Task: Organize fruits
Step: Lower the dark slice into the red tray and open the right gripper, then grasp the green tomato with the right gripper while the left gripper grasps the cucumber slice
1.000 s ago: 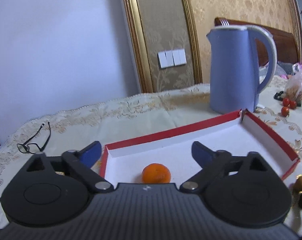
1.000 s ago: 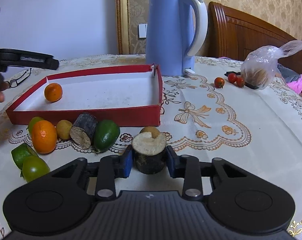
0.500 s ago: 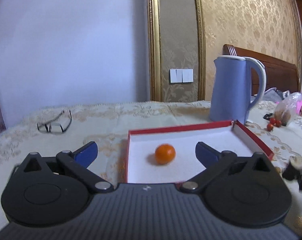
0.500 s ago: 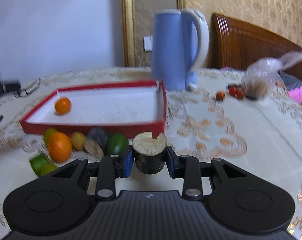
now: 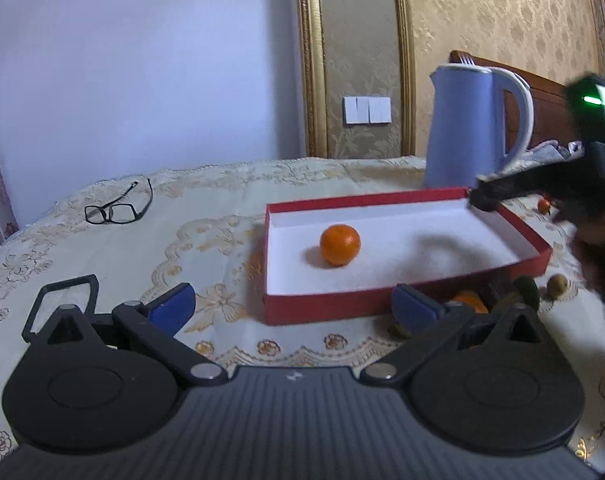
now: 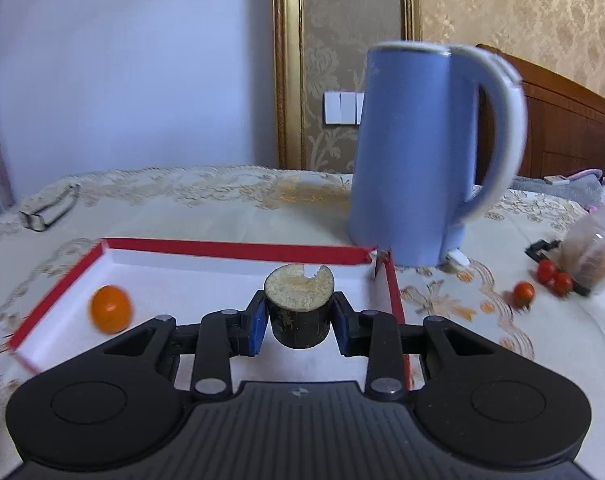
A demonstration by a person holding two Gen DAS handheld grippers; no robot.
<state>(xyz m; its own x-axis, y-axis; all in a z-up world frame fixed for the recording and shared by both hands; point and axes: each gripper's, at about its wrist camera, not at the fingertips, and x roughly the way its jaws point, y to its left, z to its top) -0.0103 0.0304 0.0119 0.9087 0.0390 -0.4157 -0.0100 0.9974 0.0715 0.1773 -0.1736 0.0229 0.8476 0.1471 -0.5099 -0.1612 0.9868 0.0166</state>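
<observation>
A red box (image 5: 330,305) with a white floor holds one orange (image 5: 339,245). In the right wrist view my right gripper (image 6: 299,322) is shut on a dark sugarcane stub (image 6: 299,320) with a pale cut top, held above the red box (image 6: 394,292), with the orange (image 6: 110,309) at its left. My left gripper (image 5: 294,310) stands open and empty over the tablecloth at the box's near wall. From the left wrist view the right gripper (image 5: 487,196) appears over the box's far right corner. More fruit (image 5: 468,300) lies by the box, partly hidden.
A blue kettle (image 6: 414,152) stands just behind the box's far right corner. Glasses (image 5: 116,210) lie at the far left of the table. Cherry tomatoes (image 6: 523,293) and a plastic bag (image 6: 592,248) sit to the right. A wooden headboard is behind.
My right gripper lifted the sugarcane stub off the cloth and carried it forward over the box. My left gripper drew back out of the box to its near side.
</observation>
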